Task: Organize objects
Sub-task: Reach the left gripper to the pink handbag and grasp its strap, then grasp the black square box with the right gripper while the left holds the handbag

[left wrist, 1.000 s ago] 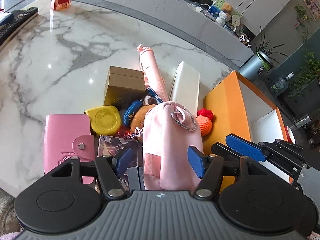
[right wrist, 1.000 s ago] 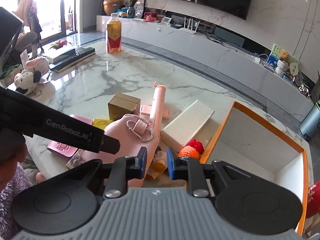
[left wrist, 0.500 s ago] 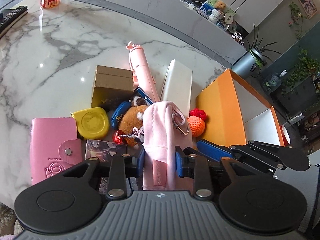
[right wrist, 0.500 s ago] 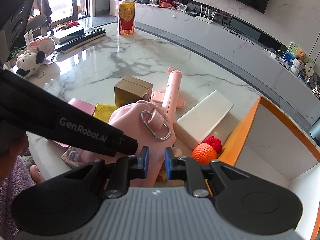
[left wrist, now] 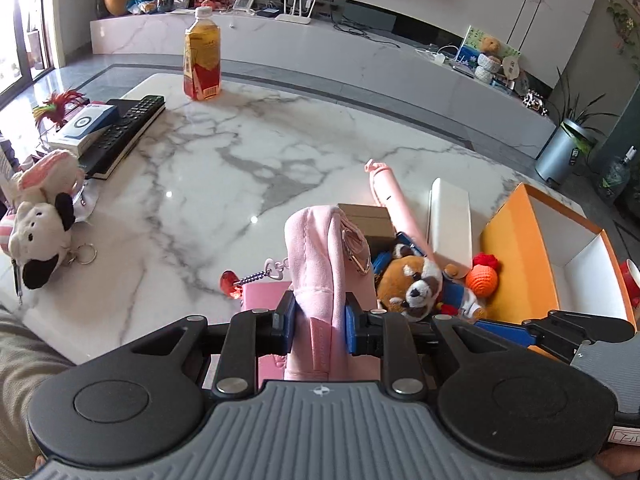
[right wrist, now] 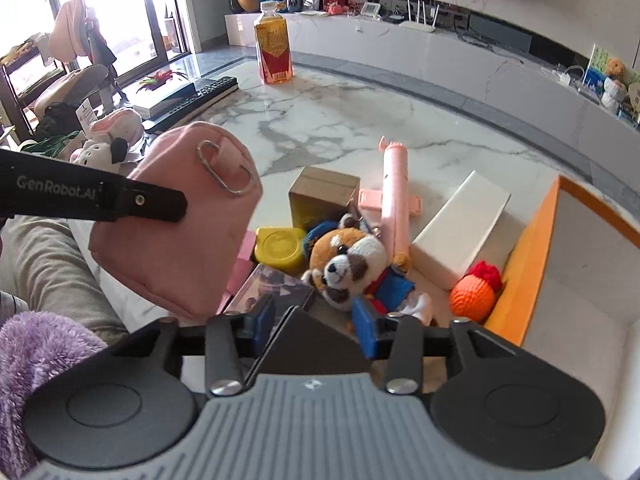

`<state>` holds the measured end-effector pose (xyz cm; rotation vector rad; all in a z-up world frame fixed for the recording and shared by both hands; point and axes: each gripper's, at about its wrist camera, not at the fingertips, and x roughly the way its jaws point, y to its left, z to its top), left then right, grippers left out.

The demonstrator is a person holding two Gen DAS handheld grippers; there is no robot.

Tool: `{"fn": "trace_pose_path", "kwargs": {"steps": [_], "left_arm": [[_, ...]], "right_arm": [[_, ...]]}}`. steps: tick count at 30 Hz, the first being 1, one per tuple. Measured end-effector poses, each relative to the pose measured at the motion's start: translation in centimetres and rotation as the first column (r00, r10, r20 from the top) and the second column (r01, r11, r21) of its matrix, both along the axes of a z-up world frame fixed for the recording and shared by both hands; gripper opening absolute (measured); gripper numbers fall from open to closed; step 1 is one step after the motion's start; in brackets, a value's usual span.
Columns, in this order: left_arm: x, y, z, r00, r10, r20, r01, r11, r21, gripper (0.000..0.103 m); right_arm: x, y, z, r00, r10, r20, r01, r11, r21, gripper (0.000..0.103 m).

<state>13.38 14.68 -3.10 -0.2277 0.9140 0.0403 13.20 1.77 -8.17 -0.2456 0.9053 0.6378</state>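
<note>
Marble tabletop (left wrist: 248,152), white with grey veins, carries everything. At its right end lies an orange box (right wrist: 532,240) with a white inside, open upward. Clear of the table hangs a pink fabric pouch (right wrist: 180,240), soft and rounded, with a metal carabiner (right wrist: 226,172) clipped to a strap at its top. The left gripper (left wrist: 320,320) pinches its lower part: the blue pads press into the cloth on both sides, and the jaws are closing a little more. The right gripper (right wrist: 316,320) stands with its jaws spreading apart, nothing between them; it hovers just above the pile, near the plush raccoon (right wrist: 348,264).

That pile crowds the space between pouch and box. A long white box (right wrist: 460,232) lies against the orange wall, beside a pink stick-shaped gadget (right wrist: 394,200), perhaps a selfie stick. Behind these sits a brown cardboard box (right wrist: 324,196). Nearer are a pink wallet (left wrist: 264,292), mostly hidden by the pouch, a glossy printed card (right wrist: 272,288), a yellow case (right wrist: 280,248) and an orange crocheted ball (right wrist: 474,296) with a red top, touching the orange wall.

Far across stand a bottle of amber drink (left wrist: 202,60), a remote control (left wrist: 128,128) and a cow plush (left wrist: 40,236).
</note>
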Motion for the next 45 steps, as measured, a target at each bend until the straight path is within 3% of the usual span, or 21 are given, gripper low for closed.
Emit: {"fn": "trace_pose_path", "kwargs": {"steps": [3, 5, 12, 14, 19, 26, 33, 34, 35, 40, 43, 45], "left_arm": [[-0.5, 0.5, -1.2, 1.000, 0.000, -0.027, 0.000, 1.000, -0.005, 0.028], [-0.7, 0.6, -1.8, 0.999, 0.000, -0.038, 0.000, 1.000, -0.008, 0.028], [-1.3, 0.8, -3.1, 0.999, -0.016, -0.052, 0.015, 0.999, -0.033, 0.028], [-1.2, 0.8, -3.4, 0.998, -0.020, -0.054, 0.018, 0.999, -0.039, 0.028], [-1.4, 0.7, -3.4, 0.998, -0.023, -0.057, 0.021, 0.999, -0.038, 0.028], [-2.2, -0.3, -2.6, 0.999, -0.033, -0.041, 0.032, 0.999, -0.024, 0.028], [-3.5, -2.2, -0.8, 0.998, -0.060, -0.009, 0.060, 0.998, -0.010, 0.028], [-3.7, -2.5, -0.2, 0.998, -0.070, 0.002, 0.070, 0.997, -0.010, 0.028], [-3.9, -2.9, 0.5, 0.997, -0.079, 0.015, 0.079, 0.997, -0.008, 0.028], [-4.0, -5.7, 2.8, 0.992, -0.119, 0.051, 0.115, 0.991, 0.067, 0.028], [-4.4, -6.5, 2.6, 0.989, -0.140, 0.039, 0.137, 0.988, 0.068, 0.028], [-4.6, -6.7, 1.8, 0.990, -0.144, 0.011, 0.143, 0.987, 0.069, 0.028]], "right_arm": [[-0.2, 0.9, -1.9, 0.996, -0.037, -0.078, 0.033, 0.998, -0.047, 0.074], [-0.3, 1.3, -3.0, 0.991, -0.059, -0.121, 0.051, 0.996, -0.067, 0.076], [-0.4, 3.1, -5.0, 0.994, -0.081, -0.068, 0.067, 0.980, -0.186, 0.089], [-0.4, 3.4, -5.3, 0.996, -0.074, -0.044, 0.063, 0.975, -0.215, 0.089], [-0.4, 2.5, -4.3, 0.995, -0.076, -0.063, 0.063, 0.980, -0.191, 0.074], [-1.3, 0.8, -1.6, 0.996, -0.083, -0.045, 0.076, 0.987, -0.138, 0.044], [-2.3, -3.4, 2.3, 0.986, -0.158, -0.057, 0.161, 0.985, 0.060, 0.037], [-2.6, -4.1, 3.3, 0.985, -0.161, -0.059, 0.166, 0.981, 0.102, 0.004], [-2.8, -4.8, 4.3, 0.984, -0.168, -0.060, 0.175, 0.974, 0.142, 0.000], [-3.5, -6.7, 7.3, 0.982, -0.190, -0.014, 0.190, 0.963, 0.190, 0.000], [-4.4, -7.4, 6.5, 0.987, -0.159, -0.035, 0.163, 0.970, 0.178, 0.000], [-5.6, -7.2, 5.1, 0.994, -0.099, -0.036, 0.103, 0.983, 0.154, 0.006]]}}
